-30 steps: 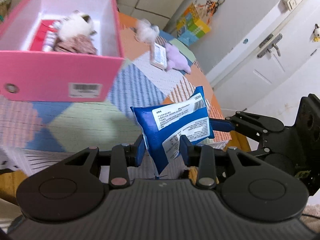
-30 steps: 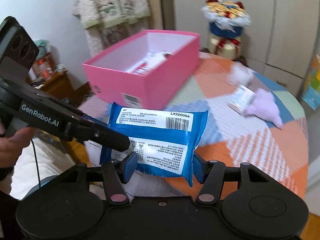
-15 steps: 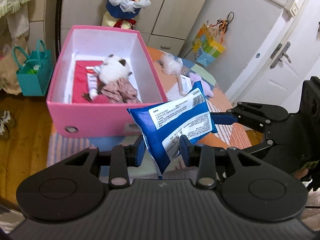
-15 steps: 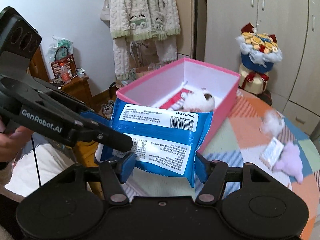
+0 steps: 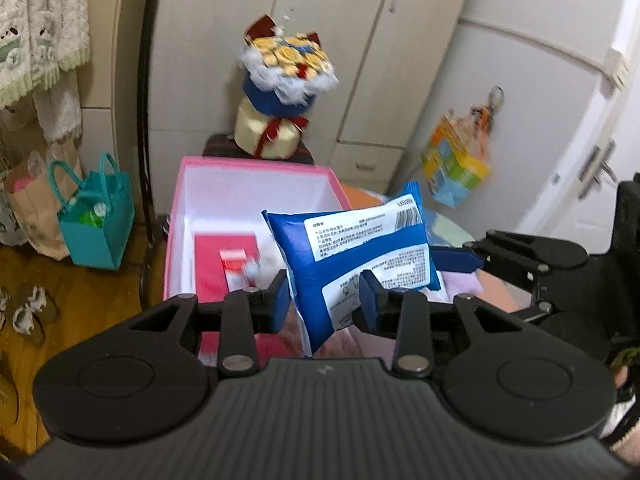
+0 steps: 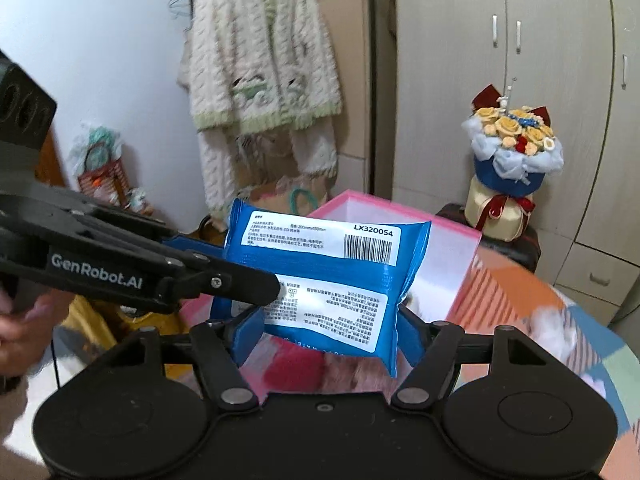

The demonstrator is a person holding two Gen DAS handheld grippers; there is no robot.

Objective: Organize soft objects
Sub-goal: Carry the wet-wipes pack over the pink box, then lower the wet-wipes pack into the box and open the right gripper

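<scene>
Wet-wipes pack (image 5: 352, 256) carried above pink box (image 5: 256, 168).
Pinched by left claw (image 5: 324, 300); right claw (image 6: 326, 326) has just been spreading, pads clear of it; drop pending.

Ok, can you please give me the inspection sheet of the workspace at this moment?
Surface: patchwork cloth, blurred.
Job's things: blue pack held up by the open pink box; red packs lie in the box.
Clutter: white fluffy thing on the cloth, too blurred to name.
Grippers: left gripper shut on the pack; right gripper jaws have just been opening, the pack is between them and the pads seem off it.
Cables: thin dark cord by the hand, faint.
Surroundings: bouquet, cardigan, teal bag, cupboards.
</scene>
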